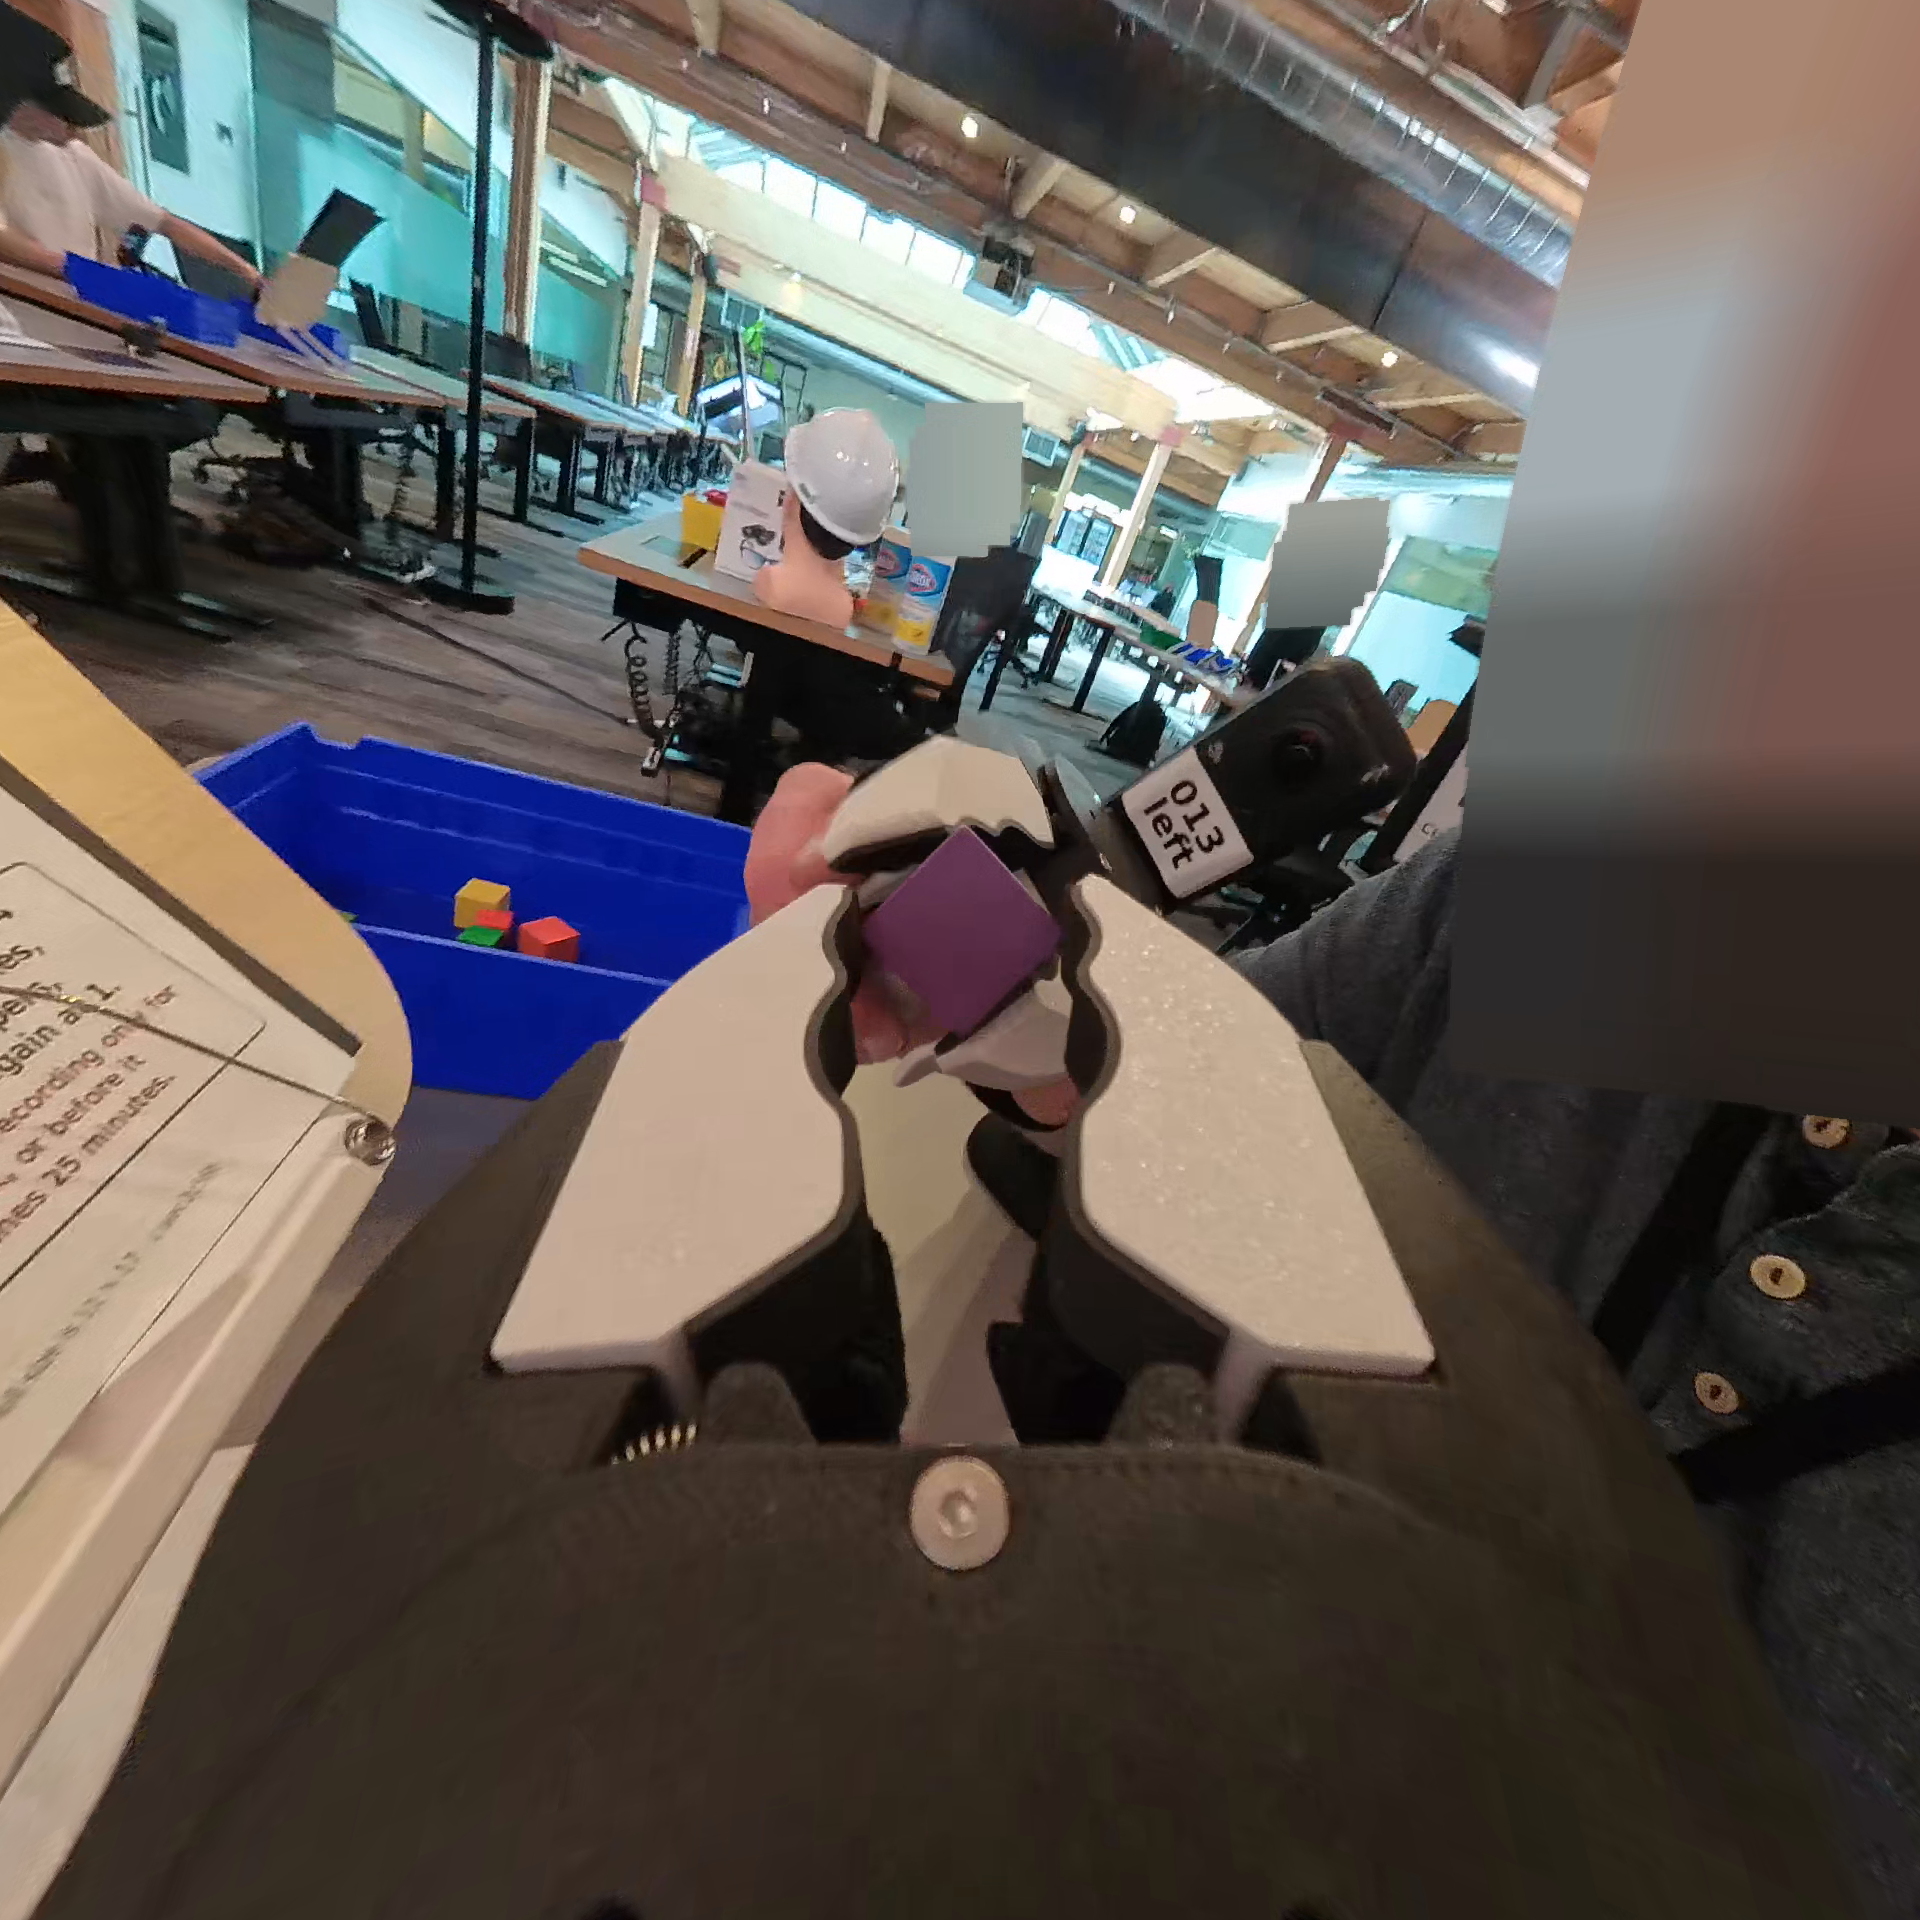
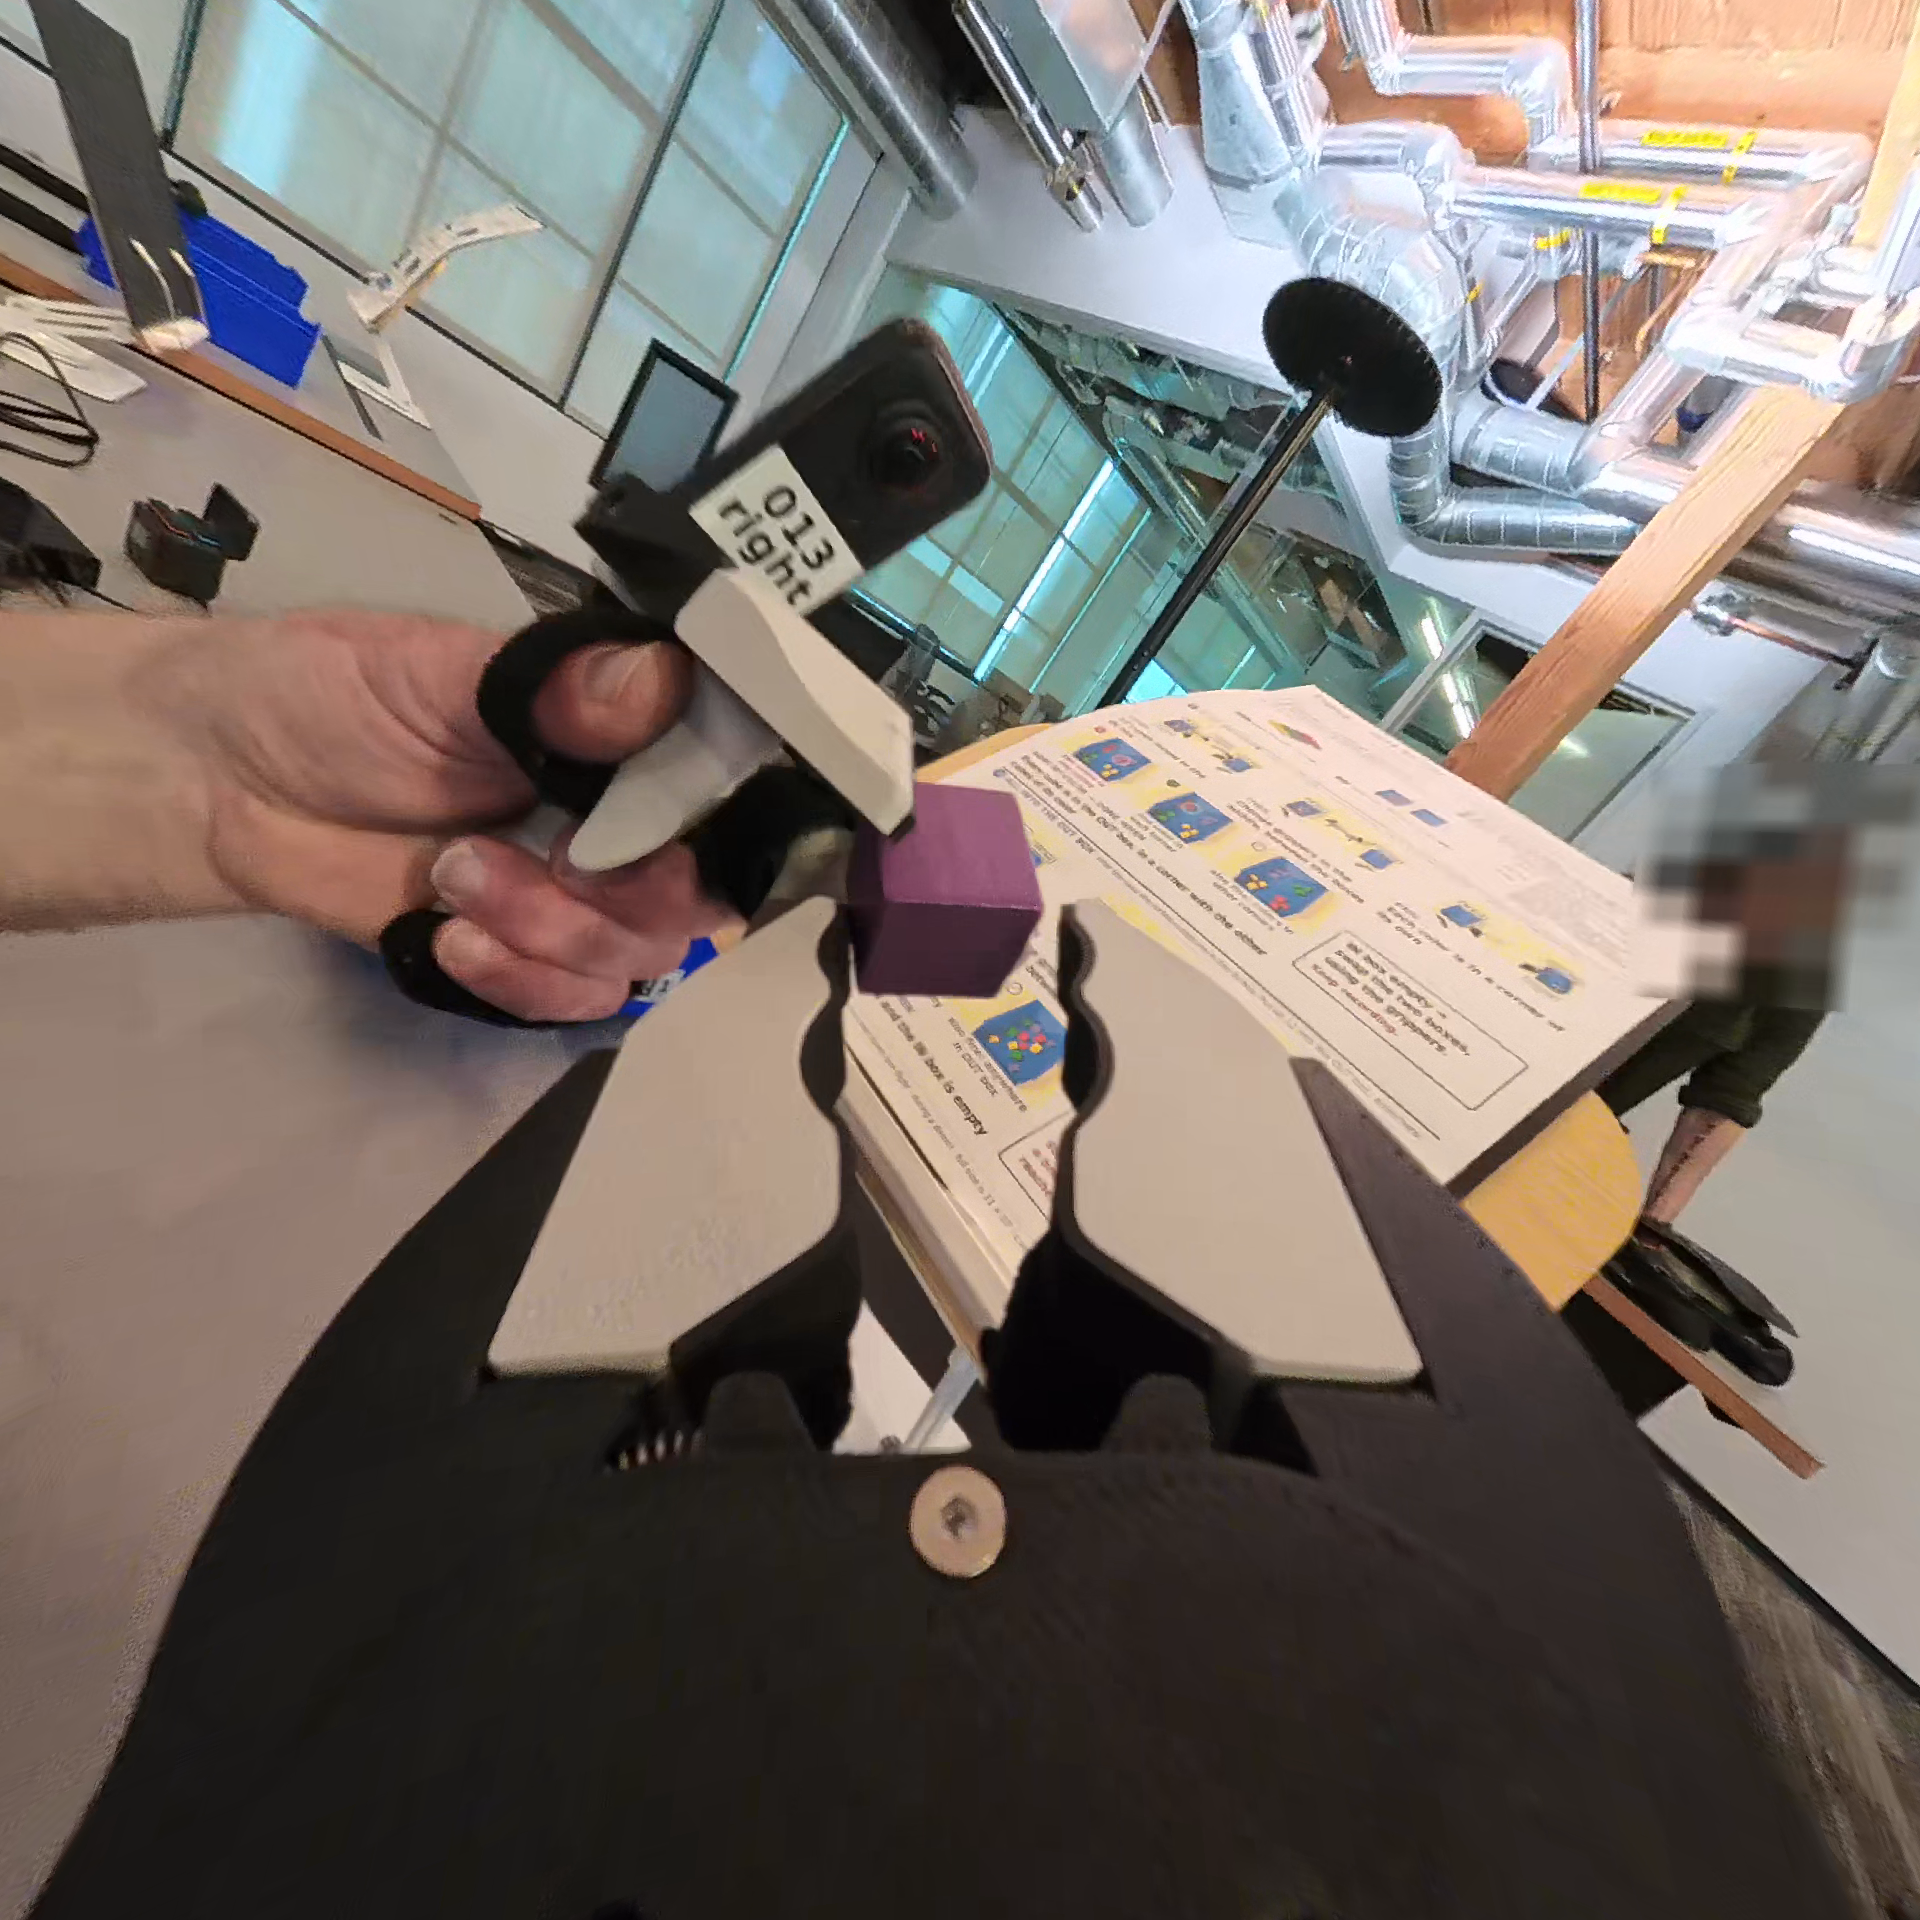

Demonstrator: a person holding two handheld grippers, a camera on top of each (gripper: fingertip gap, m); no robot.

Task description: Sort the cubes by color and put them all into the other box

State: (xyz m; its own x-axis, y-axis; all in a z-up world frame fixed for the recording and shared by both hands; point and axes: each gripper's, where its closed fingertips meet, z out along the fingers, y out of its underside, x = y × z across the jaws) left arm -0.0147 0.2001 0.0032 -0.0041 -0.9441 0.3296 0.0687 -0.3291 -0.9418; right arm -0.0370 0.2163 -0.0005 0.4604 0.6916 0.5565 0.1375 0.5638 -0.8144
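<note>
Left wrist view shows the purple cube (image 1: 961, 930) pinched between the left gripper (image 1: 961, 920) fingertips, and the right gripper (image 1: 935, 935), coming from the opposite side, also closes its fingers above and below it. Right wrist view shows the cube sitting against the right gripper's left fingertip, a gap at the other. Behind lies a blue box (image 1: 499, 831) holding coloured cubes (image 1: 514, 920).

Cube (image 1: 961, 930) between both tools' tips; box (image 1: 436, 831) lies left, cubes (image 1: 514, 923) inside.
</note>
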